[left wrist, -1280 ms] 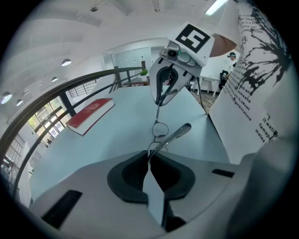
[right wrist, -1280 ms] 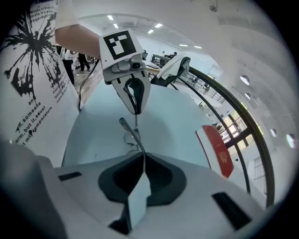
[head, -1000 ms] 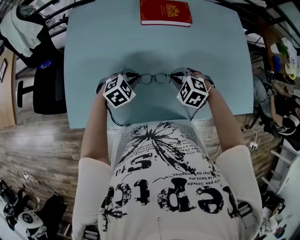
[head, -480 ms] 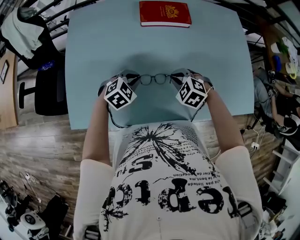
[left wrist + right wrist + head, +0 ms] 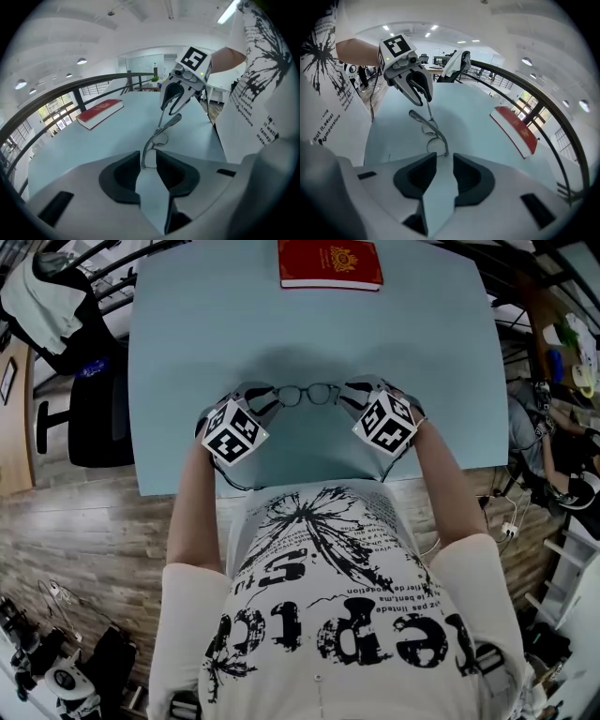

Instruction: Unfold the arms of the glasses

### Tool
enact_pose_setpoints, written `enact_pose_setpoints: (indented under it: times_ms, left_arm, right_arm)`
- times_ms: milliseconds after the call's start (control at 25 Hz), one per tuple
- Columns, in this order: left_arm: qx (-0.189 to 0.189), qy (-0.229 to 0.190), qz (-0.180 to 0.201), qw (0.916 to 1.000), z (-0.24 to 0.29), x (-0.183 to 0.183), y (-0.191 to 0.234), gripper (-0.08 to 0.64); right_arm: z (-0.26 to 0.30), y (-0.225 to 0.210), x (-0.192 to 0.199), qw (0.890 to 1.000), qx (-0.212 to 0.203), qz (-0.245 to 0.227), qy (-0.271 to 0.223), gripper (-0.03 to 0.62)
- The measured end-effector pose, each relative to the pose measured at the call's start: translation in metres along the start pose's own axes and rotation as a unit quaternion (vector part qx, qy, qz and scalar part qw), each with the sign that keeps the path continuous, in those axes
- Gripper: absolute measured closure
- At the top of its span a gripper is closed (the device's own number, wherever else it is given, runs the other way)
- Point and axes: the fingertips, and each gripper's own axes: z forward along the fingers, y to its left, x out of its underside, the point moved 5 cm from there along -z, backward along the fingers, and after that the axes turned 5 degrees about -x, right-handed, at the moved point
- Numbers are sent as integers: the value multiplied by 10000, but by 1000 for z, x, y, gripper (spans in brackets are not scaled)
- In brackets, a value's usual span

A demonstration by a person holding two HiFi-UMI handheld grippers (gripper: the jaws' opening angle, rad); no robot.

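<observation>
Both ends of the thin, light, bendy glasses [image 5: 307,395], near the front of the tabletop [image 5: 187,334], sat in my tools: the left tool [image 5: 149,161] pinched one end, the right tool [image 5: 444,161] had just opened loose around the other, and I judged each arm needed a soft hold near its hinge.

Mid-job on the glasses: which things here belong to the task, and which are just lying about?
In the job:
glasses
left gripper, closed on one end
right gripper, fingers just opened, the frame's other end between their tips

Lying about:
red book at the table's far edge
black chair beside the table
</observation>
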Motion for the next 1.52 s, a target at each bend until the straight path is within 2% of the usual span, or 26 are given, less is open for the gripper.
enact_pose_setpoints:
  times_ms: [120, 240, 360, 440, 600, 760, 880, 1040, 1160, 1520]
  left_arm:
    - [-244, -74, -132, 9996, -10, 6, -1, 456]
    - [-615, -275, -270, 9974, -27, 6, 3, 459]
    - [-965, -690, -569, 9913, -46, -2, 8, 481]
    - [-1248, -956, -695, 9851, -59, -11, 12, 503]
    - [-1727, -1496, -824, 9701, -85, -35, 17, 525]
    - [-2010, -1936, -999, 9551, -104, -59, 20, 529]
    - [-2231, -2250, -1114, 9419, -118, -75, 18, 531]
    - [-2516, -2643, -1297, 9219, -134, -89, 17, 537]
    - [-2652, -2815, -1379, 9118, -141, -94, 18, 540]
    - [-2837, -2969, -1236, 9034, -152, -104, 23, 541]
  right_arm:
    - [-3, 2, 9, 9999, 32, 149, 48, 479]
    - [-10, -1, 10, 9989, 271, 380, -34, 524]
    - [-22, -8, 6, 9946, 613, 757, -350, 560]
    - [-32, -12, 1, 9882, 821, 1063, -730, 575]
    - [-60, -18, -18, 9642, 1135, 1595, -1789, 580]
    - [-93, -22, -45, 9287, 1363, 1890, -2885, 581]
    - [-113, -23, -58, 9110, 1659, 1883, -3272, 581]
    - [-130, -21, -69, 8957, 1933, 1793, -3581, 581]
    - [-136, -18, -74, 8919, 2033, 1679, -3675, 581]
    - [-136, -21, -80, 8923, 2152, 1557, -3651, 583]
